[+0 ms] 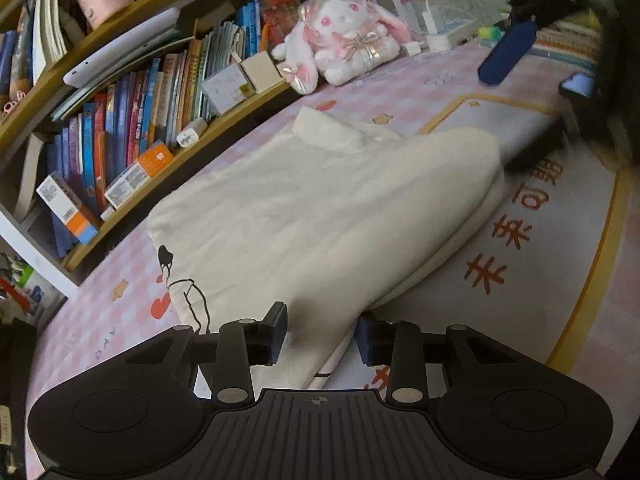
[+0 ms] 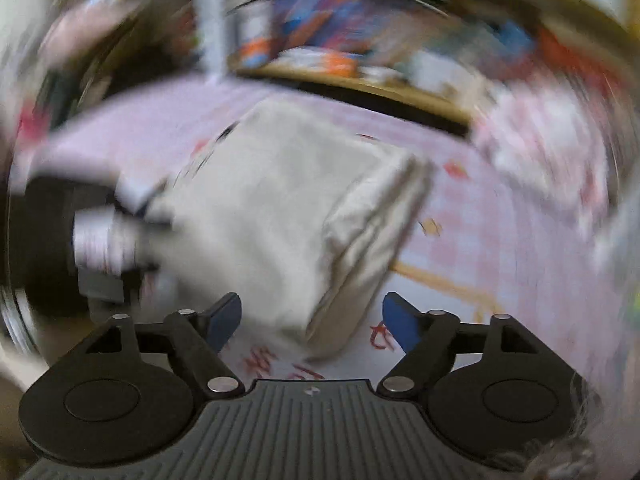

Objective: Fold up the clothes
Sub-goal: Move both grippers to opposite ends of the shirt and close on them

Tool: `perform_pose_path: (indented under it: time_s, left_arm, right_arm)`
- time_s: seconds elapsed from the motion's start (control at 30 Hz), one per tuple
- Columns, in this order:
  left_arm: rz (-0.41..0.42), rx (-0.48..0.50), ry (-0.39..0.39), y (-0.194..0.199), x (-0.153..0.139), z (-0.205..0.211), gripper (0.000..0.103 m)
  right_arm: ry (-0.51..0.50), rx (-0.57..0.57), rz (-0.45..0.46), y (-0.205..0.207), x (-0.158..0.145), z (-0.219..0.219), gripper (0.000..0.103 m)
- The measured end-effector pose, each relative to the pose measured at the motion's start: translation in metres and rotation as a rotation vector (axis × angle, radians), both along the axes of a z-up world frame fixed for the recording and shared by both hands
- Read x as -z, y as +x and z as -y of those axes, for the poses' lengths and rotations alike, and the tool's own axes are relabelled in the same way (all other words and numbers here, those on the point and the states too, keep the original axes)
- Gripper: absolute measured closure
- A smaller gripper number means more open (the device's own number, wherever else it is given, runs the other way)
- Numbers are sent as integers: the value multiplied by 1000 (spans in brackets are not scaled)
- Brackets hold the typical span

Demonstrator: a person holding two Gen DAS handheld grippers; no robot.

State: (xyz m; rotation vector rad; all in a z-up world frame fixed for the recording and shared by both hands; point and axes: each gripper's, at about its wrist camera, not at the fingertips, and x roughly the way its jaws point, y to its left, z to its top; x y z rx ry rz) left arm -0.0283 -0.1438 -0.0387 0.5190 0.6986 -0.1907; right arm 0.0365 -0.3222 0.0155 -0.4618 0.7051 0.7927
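- The left gripper (image 1: 322, 334) has its dark blue pads set apart around the near corner of the cream cotton garment (image 1: 320, 216); I cannot tell whether they pinch it.
- The right gripper (image 2: 312, 322) hangs spread wide above the garment's folded edge, holding nothing; its view is badly blurred.
- The soft, thick garment lies partly folded on the pink checked bedcover (image 1: 400, 92).
- Judged: mid-fold; next, lift this end over.

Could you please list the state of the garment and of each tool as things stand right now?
Cream garment: folded into a thick stack, lying on the pink mat.
Left tool: open, fingers on either side of the garment's near corner.
Right tool: open, holding nothing; view motion-blurred.
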Motion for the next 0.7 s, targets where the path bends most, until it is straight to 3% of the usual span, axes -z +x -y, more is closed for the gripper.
perform_pose_path:
  time_s: [0.1,0.23,0.43,0.5,0.57,0.7]
  left_arm:
    - [-3,-5,-36,2,-6,-3,68]
    - [-4,-8,-54,3,-10,-6,67]
    - [-6,0,-50,1,-7,-7,66]
    - [-8,5,-37,0,-5,-8,64]
    - [-9,13,-19,-1,-2,-9,64]
    - [-3,43,61,-8,7,-10,64]
  right_arm:
    - [-150,-179,179,-25,19,-23,24]
    - [-288,-324,354,-40,46,-50,24]
    - [-363,-328,438,-32,67,-66,26]
    - [-384,-312,467,-28,70,-67,32]
    - [-413,-313,491,-27,75,-65,50]
    - [-453,-349,548,-32,81,-56,60]
